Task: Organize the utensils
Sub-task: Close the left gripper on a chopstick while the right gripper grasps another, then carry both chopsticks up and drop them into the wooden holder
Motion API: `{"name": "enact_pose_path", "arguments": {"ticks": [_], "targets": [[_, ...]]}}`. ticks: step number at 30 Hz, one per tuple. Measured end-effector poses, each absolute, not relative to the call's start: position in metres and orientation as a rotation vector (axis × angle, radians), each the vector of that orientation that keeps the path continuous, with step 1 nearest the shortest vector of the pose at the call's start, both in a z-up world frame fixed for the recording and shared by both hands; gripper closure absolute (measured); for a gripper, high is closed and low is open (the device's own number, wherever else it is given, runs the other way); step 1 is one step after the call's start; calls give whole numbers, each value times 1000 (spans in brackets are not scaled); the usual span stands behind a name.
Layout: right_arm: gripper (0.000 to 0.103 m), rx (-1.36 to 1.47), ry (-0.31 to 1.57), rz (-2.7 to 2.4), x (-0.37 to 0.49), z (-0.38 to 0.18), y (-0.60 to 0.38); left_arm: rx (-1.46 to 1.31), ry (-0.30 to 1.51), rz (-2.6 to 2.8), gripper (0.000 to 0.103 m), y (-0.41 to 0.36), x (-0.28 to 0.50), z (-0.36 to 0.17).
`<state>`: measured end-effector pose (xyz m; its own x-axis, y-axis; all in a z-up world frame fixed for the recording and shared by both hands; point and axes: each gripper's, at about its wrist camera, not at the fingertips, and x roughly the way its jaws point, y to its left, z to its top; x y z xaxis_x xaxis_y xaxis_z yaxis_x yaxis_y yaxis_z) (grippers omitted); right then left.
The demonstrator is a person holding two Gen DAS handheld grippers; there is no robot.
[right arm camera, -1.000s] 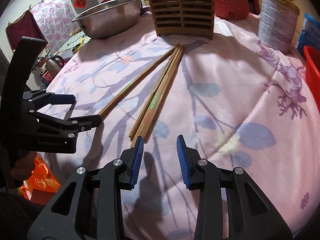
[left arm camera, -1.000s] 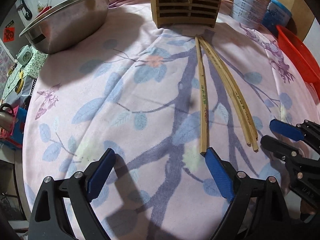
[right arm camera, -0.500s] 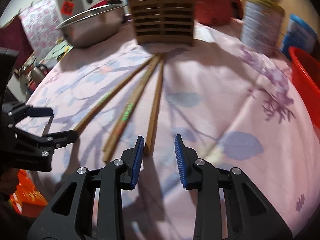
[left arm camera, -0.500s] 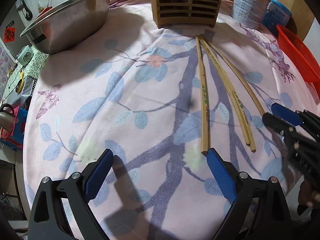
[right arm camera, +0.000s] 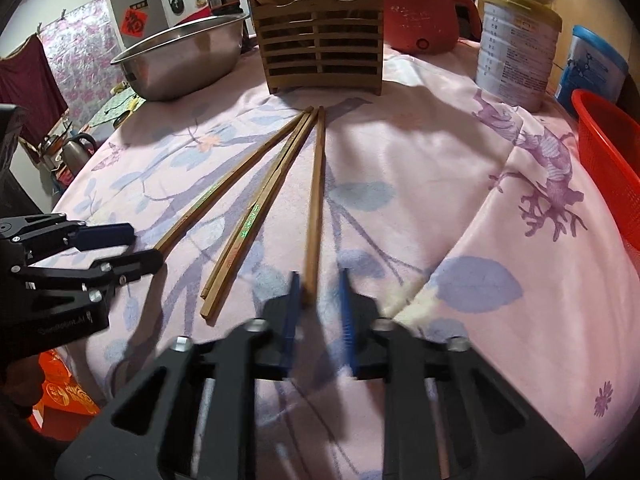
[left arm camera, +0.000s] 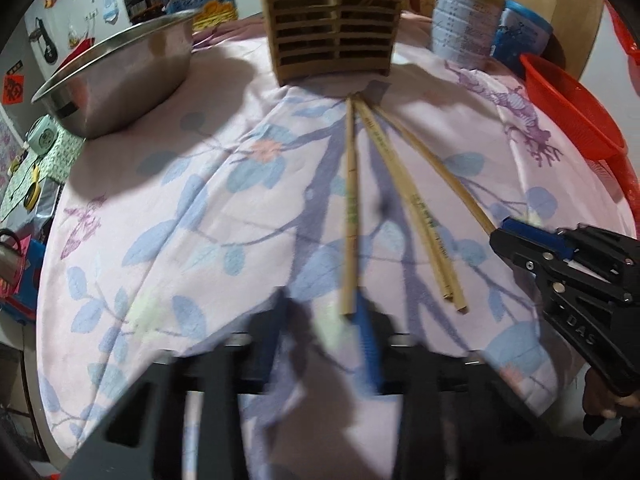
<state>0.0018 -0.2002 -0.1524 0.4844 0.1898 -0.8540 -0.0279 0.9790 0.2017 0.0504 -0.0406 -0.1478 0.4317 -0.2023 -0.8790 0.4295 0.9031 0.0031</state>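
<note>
Right wrist view first: you've got the pink floral tablecloth (right arm camera: 460, 168) over the whole table, the big stainless steel mixing bowl (right arm camera: 180, 56) back left, and the slatted wooden utensil holder (right arm camera: 320, 52) dead centre at the far edge, already with a few chopsticks poking out the top. Four long wooden chopsticks fan out on the cloth from just in front of the holder toward you.

The lone chopstick on the right (right arm camera: 316, 192) has its near end sitting between the blue pads of your right gripper (right arm camera: 319, 312). Jaws are narrow but there's blur, and I can't tell if you've actually pinched it or are just bracketing it.

From the left wrist view, your left gripper (left arm camera: 320, 332) is also smeared with blur. Its jaws look parted, and the leftmost chopstick (left arm camera: 351, 208) ends right by the blue pad on the right side, not visibly clamped. The touching pair of chopsticks (left arm camera: 416, 208) lies between the two singles.

Handling-wise, my guess: these are light, stiff and thin, and smooth enough to roll or pivot in the pads. The soft cloth gives under them, so you can press down a bit to get the pads around. Grab a little up from the thick end, not the very tip, or it'll swing when you lift.
</note>
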Motion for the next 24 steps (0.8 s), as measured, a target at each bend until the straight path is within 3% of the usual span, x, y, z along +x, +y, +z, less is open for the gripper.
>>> {"name": "enact_pose_path", "arguments": {"ticks": [1, 8, 24], "targets": [[96, 160, 1056, 133, 1, -152, -199, 239, 1059, -418, 97, -45, 51, -148], [97, 160, 1011, 145, 5, -128, -208, 233, 1000, -437, 97, -51, 56, -114], [97, 196, 725, 106, 38, -20, -240, 208, 848, -430, 97, -49, 77, -5]]}}
